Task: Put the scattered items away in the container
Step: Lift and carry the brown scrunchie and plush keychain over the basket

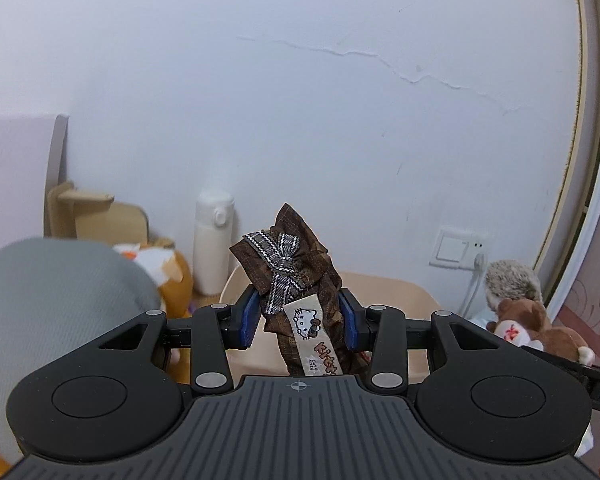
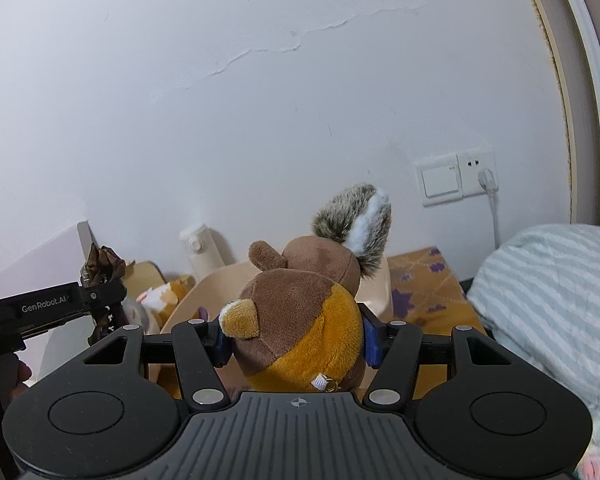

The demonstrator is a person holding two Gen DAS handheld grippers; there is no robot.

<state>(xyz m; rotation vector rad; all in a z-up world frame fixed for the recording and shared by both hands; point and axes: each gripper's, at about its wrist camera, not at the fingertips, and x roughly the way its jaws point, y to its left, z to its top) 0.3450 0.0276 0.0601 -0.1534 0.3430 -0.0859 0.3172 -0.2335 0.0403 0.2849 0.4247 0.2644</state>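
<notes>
Left tool [image 1: 300, 316] pinches a brown pouch [image 1: 296, 280], right tool [image 2: 296, 338] a plush squirrel [image 2: 300, 320] hiding the beige bin [image 2: 204, 292]

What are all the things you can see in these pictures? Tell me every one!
brown plaid fabric pouch: one, brown with a grey bow and a cat label, clamped in the left gripper
squirrel plush: one, brown and orange with a grey-white tail, clamped in the right gripper
beige bin: one, beige, just beyond both grippers
white bottle: one, white, by the wall
fox plush: one, orange and white, left of the bin
striped blanket: one, pale blue and white, at right
wall switch: one, white, beside a socket with a plug
left gripper: black, blue pads
right gripper: black, blue pads
</notes>
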